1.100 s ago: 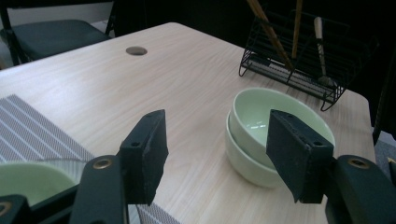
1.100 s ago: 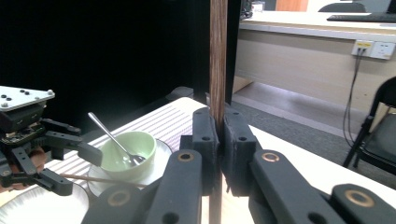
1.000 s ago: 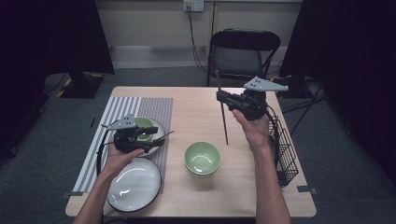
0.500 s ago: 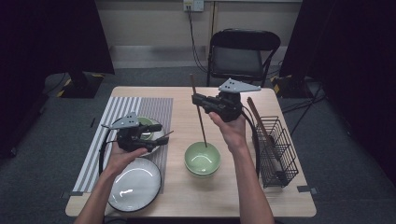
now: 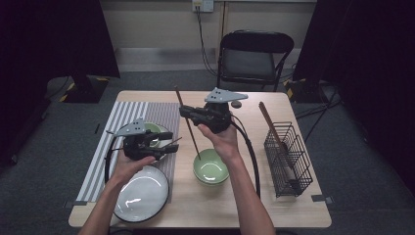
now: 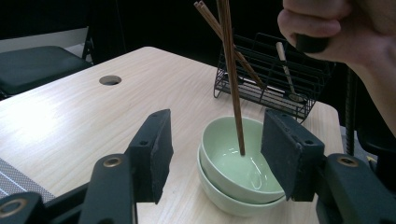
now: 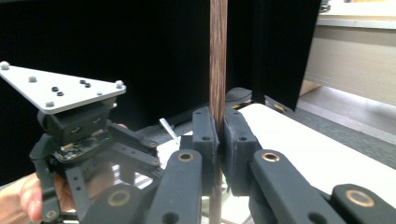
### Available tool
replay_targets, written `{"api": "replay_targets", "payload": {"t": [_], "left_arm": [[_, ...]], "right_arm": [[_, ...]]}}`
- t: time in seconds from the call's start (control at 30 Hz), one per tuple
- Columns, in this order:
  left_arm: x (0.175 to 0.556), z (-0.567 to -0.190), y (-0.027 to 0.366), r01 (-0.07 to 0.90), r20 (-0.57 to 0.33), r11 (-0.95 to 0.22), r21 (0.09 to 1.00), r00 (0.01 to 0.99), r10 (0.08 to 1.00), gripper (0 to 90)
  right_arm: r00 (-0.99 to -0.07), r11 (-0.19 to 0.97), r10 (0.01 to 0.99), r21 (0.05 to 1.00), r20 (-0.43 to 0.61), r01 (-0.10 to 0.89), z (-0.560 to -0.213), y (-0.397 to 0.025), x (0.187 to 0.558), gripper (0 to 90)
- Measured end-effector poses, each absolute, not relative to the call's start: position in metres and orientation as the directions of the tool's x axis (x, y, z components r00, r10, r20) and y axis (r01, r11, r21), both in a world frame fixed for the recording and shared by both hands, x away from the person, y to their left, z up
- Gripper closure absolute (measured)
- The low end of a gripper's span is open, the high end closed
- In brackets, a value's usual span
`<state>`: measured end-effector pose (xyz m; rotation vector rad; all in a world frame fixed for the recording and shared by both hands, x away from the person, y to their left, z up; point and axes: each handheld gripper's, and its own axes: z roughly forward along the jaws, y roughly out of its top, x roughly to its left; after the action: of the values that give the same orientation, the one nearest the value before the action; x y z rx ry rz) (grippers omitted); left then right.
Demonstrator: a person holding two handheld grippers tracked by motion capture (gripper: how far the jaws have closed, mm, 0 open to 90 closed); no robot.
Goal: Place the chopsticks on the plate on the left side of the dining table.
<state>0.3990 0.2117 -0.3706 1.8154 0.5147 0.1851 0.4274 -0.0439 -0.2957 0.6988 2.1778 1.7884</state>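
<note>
Chopsticks [image 5: 188,125] stand nearly upright in the right gripper [image 5: 192,116], its jaws pinched tight on the brown shafts about midway up, as the right gripper view shows. Their lower tips hang just inside the green bowl [image 5: 210,169], which sits nested in a second bowl of the same colour on the bare wood of the table [image 5: 244,205]. In the left gripper view the tips appear close to the bowl's inner floor, though whether they touch it cannot be told.

The left gripper [image 5: 169,148] hovers with its jaws spread wide and nothing between them, above the striped mat [image 5: 122,122] and near the white plate [image 5: 142,193], aimed toward the bowl.

The step in hand looks like resting the chopsticks in or across the bowl. To do it well, lower the tips until they bear on the bowl's floor, then tilt the shafts so they lean on the rim before letting go; a release while they stand upright would probably let them topple and roll off the table. Opening the jaws slowly helps, and the free gripper could steady the bowl stack if it starts to slide. The wire basket [image 5: 288,156], holding another utensil, stands well apart to the right.
</note>
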Motion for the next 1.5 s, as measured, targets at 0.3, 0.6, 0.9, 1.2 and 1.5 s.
{"api": "replay_targets", "payload": {"t": [0.3, 0.6, 0.9, 1.2, 1.5], "left_arm": [[0.397, -0.368, 0.209, 0.264, -0.166, -0.179, 0.948, 0.887, 0.431, 43.5], [0.401, -0.37, 0.215, 0.291, -0.192, -0.156, 0.944, 0.869, 0.457, 52.8], [0.403, -0.371, 0.227, 0.287, -0.184, -0.151, 0.946, 0.858, 0.48, 61.4], [0.399, -0.368, 0.22, 0.251, -0.142, -0.189, 0.949, 0.879, 0.455, 79.9], [0.397, -0.367, 0.221, 0.249, -0.151, -0.174, 0.953, 0.885, 0.441, 83.5]], "right_arm": [[-0.89, 0.133, 0.436, 0.969, 0.133, 0.21, -0.304, -0.018, 0.421, 85.3], [-0.911, 0.095, 0.375, 0.971, 0.17, 0.22, -0.304, -0.006, 0.415, 85.3], [-0.907, 0.092, 0.388, 0.972, 0.163, 0.214, -0.301, -0.013, 0.417, 85.3], [-0.907, 0.087, 0.383, 0.971, 0.173, 0.222, -0.301, -0.013, 0.418, 85.4], [-0.913, 0.082, 0.367, 0.972, 0.178, 0.222, -0.303, -0.013, 0.417, 85.3]]}}
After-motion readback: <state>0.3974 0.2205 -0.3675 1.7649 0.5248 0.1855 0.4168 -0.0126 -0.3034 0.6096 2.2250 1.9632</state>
